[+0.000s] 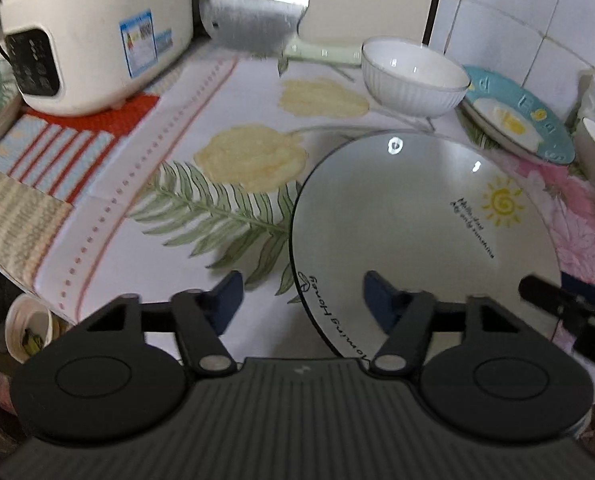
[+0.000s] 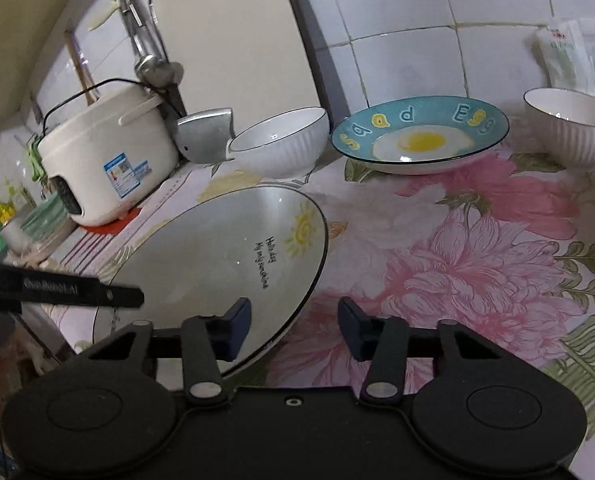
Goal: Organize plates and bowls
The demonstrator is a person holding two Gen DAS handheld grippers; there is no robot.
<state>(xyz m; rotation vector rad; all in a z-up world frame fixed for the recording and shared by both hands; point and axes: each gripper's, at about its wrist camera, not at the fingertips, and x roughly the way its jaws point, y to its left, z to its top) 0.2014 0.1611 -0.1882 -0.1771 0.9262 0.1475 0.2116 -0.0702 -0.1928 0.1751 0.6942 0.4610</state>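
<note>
A large white plate with a black rim and a yellow sun drawing lies flat on the floral cloth. My left gripper is open and straddles the plate's left rim, with one finger over the plate and the other over the cloth. My right gripper is open and straddles the right rim in the same way. No pad presses on the plate. Behind it stand a white ribbed bowl, a blue fried-egg plate and a second white bowl.
A white rice cooker stands at the back left, with a cleaver leaning beside it. The tiled wall closes the back. The counter edge runs along the left, with a small cup below it.
</note>
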